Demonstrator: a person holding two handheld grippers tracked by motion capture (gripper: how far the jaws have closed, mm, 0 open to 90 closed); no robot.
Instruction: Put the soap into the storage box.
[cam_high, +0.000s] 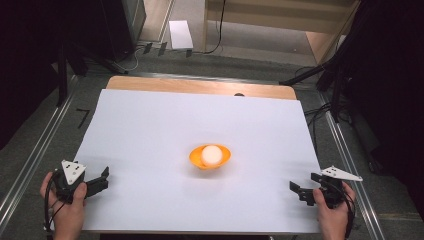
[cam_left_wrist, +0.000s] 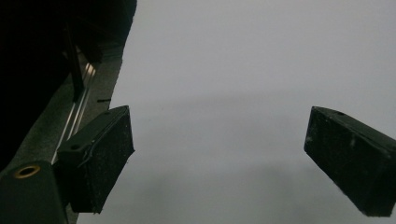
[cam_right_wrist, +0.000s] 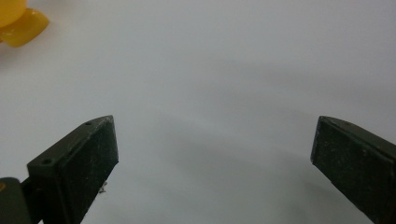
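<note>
An orange bowl (cam_high: 210, 158) sits near the middle of the white sheet (cam_high: 150, 130), with a white ball (cam_high: 211, 154) inside it. My left gripper (cam_high: 104, 181) rests at the sheet's front left corner, held by a hand, its jaws wide apart with nothing between them (cam_left_wrist: 219, 158). At the front right my right gripper (cam_high: 299, 191) is open too, empty over bare sheet (cam_right_wrist: 215, 163). A corner of the orange bowl (cam_right_wrist: 18, 23) shows at the top left of the right gripper view.
The sheet covers a wooden table (cam_high: 200, 86) whose far edge shows. Metal rails (cam_high: 35, 155) run along both sides. Dark stands (cam_high: 320, 75) and cables lie on the floor beyond the table.
</note>
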